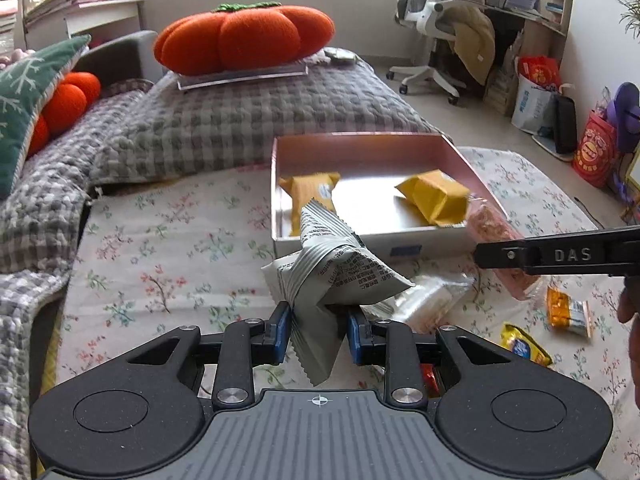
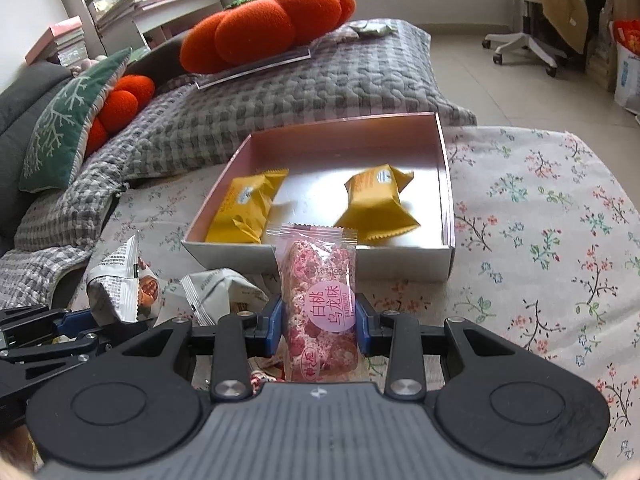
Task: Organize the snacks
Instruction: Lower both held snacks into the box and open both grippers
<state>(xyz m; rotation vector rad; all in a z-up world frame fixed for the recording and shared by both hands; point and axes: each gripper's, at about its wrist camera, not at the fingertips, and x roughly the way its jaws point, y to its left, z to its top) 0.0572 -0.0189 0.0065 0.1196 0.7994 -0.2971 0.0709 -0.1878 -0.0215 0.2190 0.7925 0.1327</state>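
Observation:
My left gripper (image 1: 319, 332) is shut on a grey-white snack packet (image 1: 332, 264) and holds it above the floral cloth, just short of the pink box (image 1: 384, 138). My right gripper (image 2: 319, 322) is shut on a pink snack bar in clear wrap (image 2: 318, 300), in front of the box's near wall (image 2: 316, 258). Two yellow snack packs (image 2: 244, 208) (image 2: 378, 202) lie inside the box. The right gripper also shows at the right of the left wrist view (image 1: 560, 254), with the pink bar (image 1: 492, 224) over the box's near right corner.
Loose snacks lie on the floral cloth: a clear-wrapped one (image 1: 428, 300), a yellow one (image 1: 526, 346), an orange one (image 1: 568, 312) and a white packet (image 2: 224, 292). Orange pumpkin cushions (image 1: 244, 38) and a checked blanket (image 1: 248, 120) lie behind the box. An office chair (image 1: 432, 20) stands far right.

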